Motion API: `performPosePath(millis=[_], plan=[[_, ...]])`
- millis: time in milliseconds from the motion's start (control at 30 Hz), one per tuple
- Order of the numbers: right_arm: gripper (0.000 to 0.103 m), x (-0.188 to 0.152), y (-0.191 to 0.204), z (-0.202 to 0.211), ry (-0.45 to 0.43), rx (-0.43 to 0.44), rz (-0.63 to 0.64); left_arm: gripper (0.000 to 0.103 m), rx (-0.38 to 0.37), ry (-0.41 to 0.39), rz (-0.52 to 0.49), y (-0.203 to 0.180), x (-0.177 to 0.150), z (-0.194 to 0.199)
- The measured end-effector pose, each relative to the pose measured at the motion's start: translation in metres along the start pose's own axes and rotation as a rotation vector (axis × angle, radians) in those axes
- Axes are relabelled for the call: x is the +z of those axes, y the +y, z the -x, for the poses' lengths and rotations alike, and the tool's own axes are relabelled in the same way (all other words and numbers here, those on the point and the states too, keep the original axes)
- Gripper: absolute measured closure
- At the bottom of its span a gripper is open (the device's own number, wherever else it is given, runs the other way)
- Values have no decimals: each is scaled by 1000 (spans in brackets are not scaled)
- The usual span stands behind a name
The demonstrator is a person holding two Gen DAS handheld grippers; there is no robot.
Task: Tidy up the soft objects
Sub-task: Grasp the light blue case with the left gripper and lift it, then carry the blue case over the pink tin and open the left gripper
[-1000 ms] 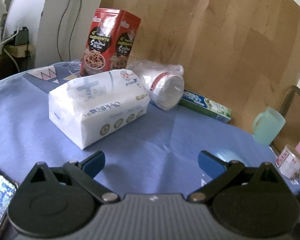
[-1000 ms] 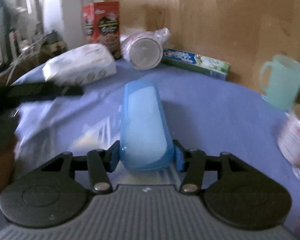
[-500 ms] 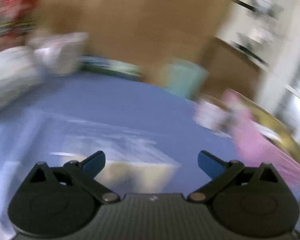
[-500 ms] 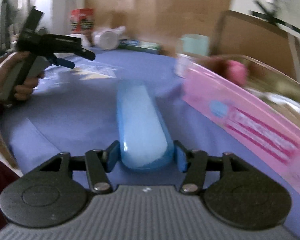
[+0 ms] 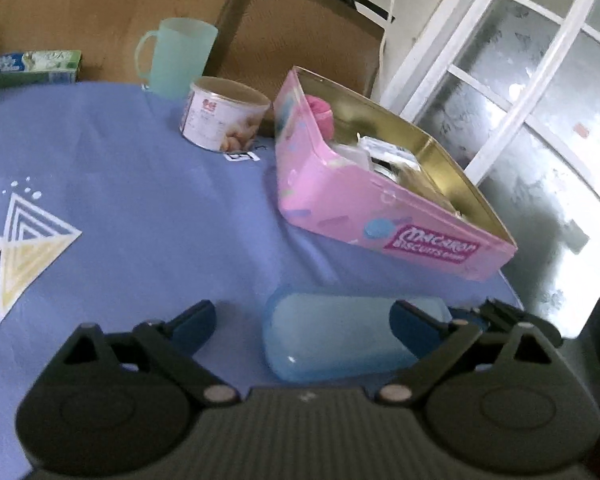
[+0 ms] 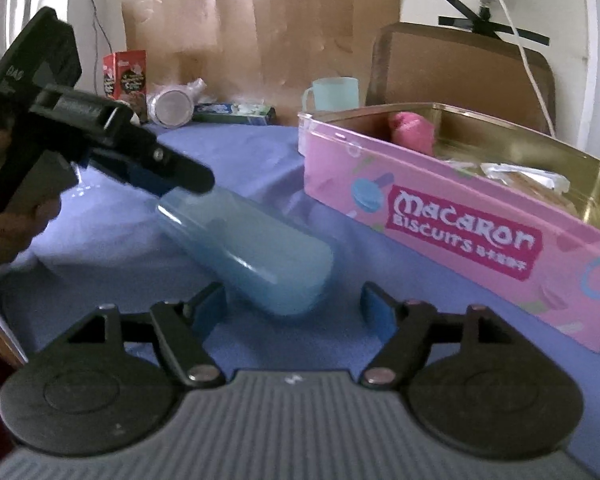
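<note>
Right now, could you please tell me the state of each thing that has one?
Pink macaron biscuit tin: lid off, partly filled.
Translucent blue plastic case: closed, lying on the tablecloth.
Mint green plastic mug: upright.
Left gripper: open.
Right gripper: open, case released.

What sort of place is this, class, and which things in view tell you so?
Most likely a room at home: a round table under a blue tablecloth, a macaron biscuit tin, a mint plastic mug and a chair back.
</note>
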State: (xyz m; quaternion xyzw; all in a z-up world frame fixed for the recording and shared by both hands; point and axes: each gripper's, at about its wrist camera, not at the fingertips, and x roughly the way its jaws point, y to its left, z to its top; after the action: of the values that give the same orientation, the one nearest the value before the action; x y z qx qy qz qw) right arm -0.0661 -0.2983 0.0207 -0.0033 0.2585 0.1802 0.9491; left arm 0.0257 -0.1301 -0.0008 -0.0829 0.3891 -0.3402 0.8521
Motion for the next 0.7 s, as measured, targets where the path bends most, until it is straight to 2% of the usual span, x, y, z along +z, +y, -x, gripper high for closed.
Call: performPosePath(millis=[67,100,200,367,533,633,667,700], plan=[[31,-1,3,-1,3,17,-4,20,7,0,-47,-8,-2,1],[31,-1,4,-3,-3,9,4,22,-26,12,-36,-10,-1,-2],[32,-1,6,3,-27,-16,-3,23,-23,5,-45,-17,9,-3],[32,15,-11,35,-155,-87,-57,23,-74,-98,-186,-60,43,4],[32,37,-42,47,-232,-205,-71,20,-76,-176,-291,-102,82,-21],[32,49,-63,32,-234,-268,-81,7,-28,-190,-311,-115,103,-53],[32,51,-68,22,-222,-303,-88,2,20,-188,-313,-118,107,-66],[32,54,-74,9,-198,-354,-91,2,93,-180,-313,-120,110,-80]])
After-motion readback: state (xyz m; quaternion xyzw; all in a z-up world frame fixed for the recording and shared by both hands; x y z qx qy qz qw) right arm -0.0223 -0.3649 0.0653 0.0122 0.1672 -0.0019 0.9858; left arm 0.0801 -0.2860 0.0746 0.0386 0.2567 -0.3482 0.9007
